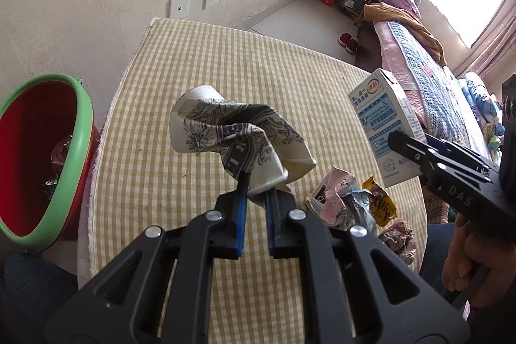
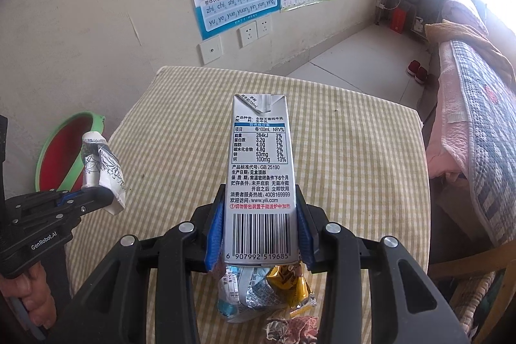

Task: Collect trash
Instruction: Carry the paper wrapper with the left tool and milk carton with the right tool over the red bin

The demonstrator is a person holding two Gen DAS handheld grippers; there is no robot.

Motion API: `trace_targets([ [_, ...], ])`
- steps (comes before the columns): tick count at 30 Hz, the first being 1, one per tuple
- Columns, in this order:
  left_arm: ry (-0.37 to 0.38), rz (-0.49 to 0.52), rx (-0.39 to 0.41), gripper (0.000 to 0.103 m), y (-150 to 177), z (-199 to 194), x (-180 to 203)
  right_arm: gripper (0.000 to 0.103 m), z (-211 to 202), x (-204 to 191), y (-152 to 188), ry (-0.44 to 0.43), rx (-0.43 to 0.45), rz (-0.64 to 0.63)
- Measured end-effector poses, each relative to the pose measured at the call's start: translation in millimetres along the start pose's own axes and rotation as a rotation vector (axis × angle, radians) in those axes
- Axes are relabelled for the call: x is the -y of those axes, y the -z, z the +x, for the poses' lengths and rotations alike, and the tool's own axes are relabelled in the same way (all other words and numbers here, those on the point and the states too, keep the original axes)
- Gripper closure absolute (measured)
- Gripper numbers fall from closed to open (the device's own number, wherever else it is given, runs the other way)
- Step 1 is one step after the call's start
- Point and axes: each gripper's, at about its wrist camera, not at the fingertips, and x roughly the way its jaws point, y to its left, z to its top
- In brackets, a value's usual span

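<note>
My left gripper (image 1: 258,187) is shut on a crumpled paper cup (image 1: 238,137) with a dark flower print, held above the checked table (image 1: 180,105). Seen from the right wrist, that cup (image 2: 103,170) hangs at the left in the left gripper (image 2: 108,194). My right gripper (image 2: 259,208) is shut on a silver-blue milk carton (image 2: 259,170), its pads pressing the carton's two sides. The carton (image 1: 385,124) stands upright in the right gripper (image 1: 396,139) at the right of the left wrist view. A red bin with a green rim (image 1: 42,150) stands on the floor left of the table.
Several crumpled wrappers (image 1: 351,205) lie near the table's front right; the same wrappers (image 2: 264,289) show under the carton. A bed with quilts (image 2: 474,131) runs along the right. Posters and wall sockets (image 2: 254,29) hang behind the table. Red slippers (image 2: 417,73) sit on the floor.
</note>
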Motion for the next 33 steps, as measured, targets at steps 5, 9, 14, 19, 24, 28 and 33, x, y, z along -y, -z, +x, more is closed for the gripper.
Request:
trace_targets([
  [5,0.002,-0.01,0.024,0.094,0.7,-12.7,-7.2,0.066,-8.5,-16.2,4.2,-0.005,0.003,-0.018],
  [9,0.002,-0.017,0.04,0.094,3.0,-23.4,-16.0,0.066,-11.2,-30.0,6.9,-0.013,0.002,-0.028],
  [14,-0.008,-0.038,0.06,0.094,4.2,-35.9,-33.8,0.066,-10.2,-53.3,6.0,-0.027,0.001,-0.057],
  [19,-0.029,-0.07,0.08,0.094,5.5,-48.9,-57.7,0.066,-7.7,-79.8,-0.5,-0.048,0.006,-0.092],
  [24,-0.055,-0.103,0.099,0.094,6.5,-59.6,-82.6,0.066,-3.5,-108.8,-7.4,-0.071,0.009,-0.129],
  [28,-0.072,-0.133,0.113,0.094,8.0,-68.5,-104.4,0.066,2.6,-130.4,-12.5,-0.087,0.005,-0.159],
  [33,-0.093,-0.166,0.125,0.094,10.4,-78.7,-132.0,0.066,12.0,-157.5,-19.4,-0.113,-0.001,-0.193],
])
